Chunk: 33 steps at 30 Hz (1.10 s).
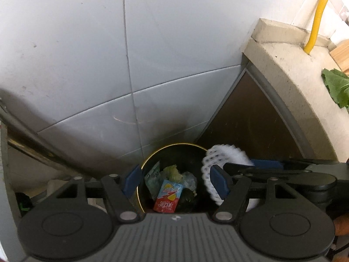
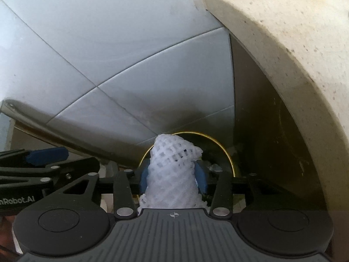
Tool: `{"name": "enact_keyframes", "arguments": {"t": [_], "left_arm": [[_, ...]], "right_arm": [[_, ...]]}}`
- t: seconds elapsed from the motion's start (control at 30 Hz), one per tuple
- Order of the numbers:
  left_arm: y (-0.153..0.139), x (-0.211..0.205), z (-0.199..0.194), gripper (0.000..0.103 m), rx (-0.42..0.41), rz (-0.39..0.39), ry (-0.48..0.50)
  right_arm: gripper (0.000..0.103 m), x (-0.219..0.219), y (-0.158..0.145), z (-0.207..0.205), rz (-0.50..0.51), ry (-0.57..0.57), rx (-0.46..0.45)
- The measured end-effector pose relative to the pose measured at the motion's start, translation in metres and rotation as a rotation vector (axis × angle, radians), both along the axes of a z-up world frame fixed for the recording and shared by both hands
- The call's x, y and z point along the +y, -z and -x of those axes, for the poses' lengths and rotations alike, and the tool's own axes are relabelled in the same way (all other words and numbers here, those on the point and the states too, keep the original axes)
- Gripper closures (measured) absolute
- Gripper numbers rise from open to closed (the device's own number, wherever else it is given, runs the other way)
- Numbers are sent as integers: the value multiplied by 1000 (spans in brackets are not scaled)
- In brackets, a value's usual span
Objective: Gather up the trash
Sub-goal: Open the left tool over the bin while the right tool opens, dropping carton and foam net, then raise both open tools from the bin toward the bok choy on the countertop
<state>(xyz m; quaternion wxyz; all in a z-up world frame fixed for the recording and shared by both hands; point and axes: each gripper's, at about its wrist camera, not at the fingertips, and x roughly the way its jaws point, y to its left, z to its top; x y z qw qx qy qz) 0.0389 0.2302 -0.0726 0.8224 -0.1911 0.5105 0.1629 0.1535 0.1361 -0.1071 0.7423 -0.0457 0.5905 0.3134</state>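
Observation:
A black trash bin with a gold rim point(image 1: 172, 145) stands on the floor below both grippers. It holds a red and blue snack packet point(image 1: 168, 196), a green packet, lettuce scraps and crumpled plastic. My left gripper point(image 1: 175, 180) is open and empty, its blue pads straddling the bin's mouth. My right gripper point(image 2: 172, 178) is shut on a white foam fruit net point(image 2: 172, 174) and holds it upright over the bin's rim point(image 2: 220, 145). The net also shows in the left wrist view point(image 1: 222, 157), at the bin's right edge.
Grey floor tiles point(image 1: 87, 54) surround the bin. A speckled stone counter point(image 1: 290, 69) with a dark cabinet front stands to the right, with a green leaf point(image 1: 336, 87) and a yellow hose point(image 1: 318, 15) on top. A metal rail point(image 1: 24, 131) runs at the left.

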Motion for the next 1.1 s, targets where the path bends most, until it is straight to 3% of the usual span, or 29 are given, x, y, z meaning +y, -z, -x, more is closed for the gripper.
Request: {"name": "enact_keyframes", "arguments": {"t": [0.63, 1.1], "left_arm": [[-3, -4, 3, 39, -14, -30, 3], [-18, -8, 8, 39, -123, -44, 32]], "right_arm": [[38, -7, -16, 13, 5, 13, -95], [30, -29, -60, 24, -16, 40, -231]]}}
